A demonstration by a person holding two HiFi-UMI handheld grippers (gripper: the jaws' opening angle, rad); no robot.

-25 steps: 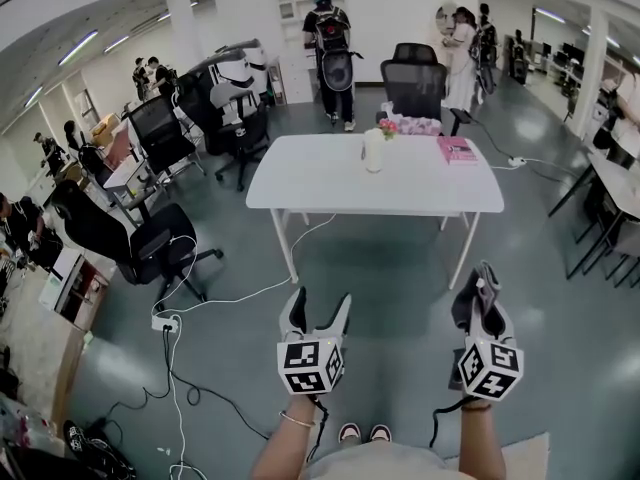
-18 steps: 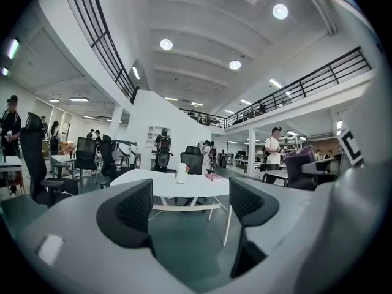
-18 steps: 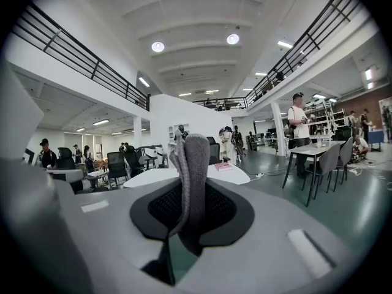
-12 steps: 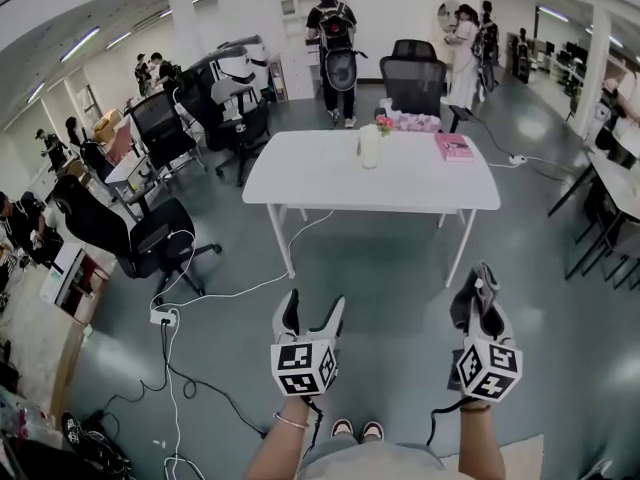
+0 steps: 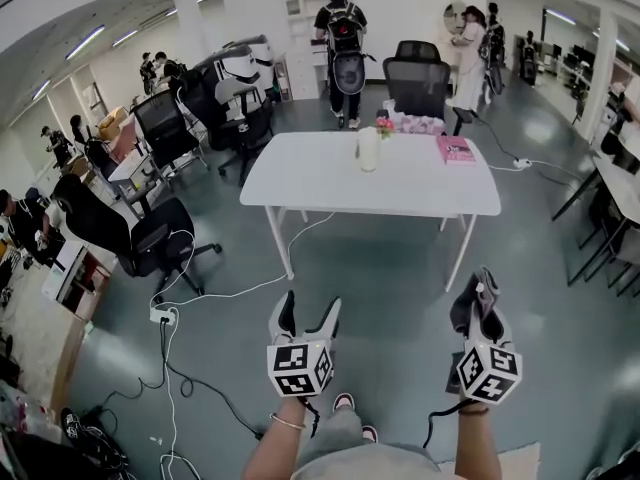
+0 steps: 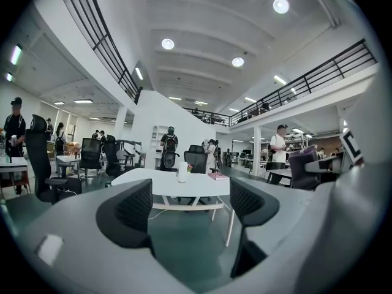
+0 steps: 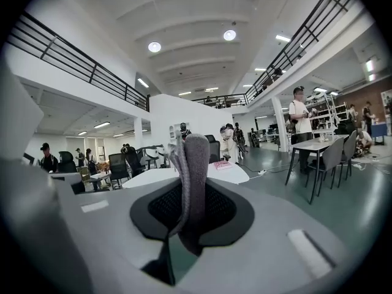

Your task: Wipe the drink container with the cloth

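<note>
Standing well ahead is the big white table (image 5: 300, 193), with the drink container (image 5: 369, 149) upright on it. The left gripper (image 5: 310, 313) has just been opening its 2 jaws, nothing between them. The right gripper (image 5: 478, 298) pinches the grey cloth (image 7: 195, 164) tight, away from the table.

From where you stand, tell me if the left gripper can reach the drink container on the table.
Probably not yet. The left gripper, jaws just opened wider and empty, is over the floor, well short of the table where the drink container stands. Nothing blocks the way; step closer.
</note>
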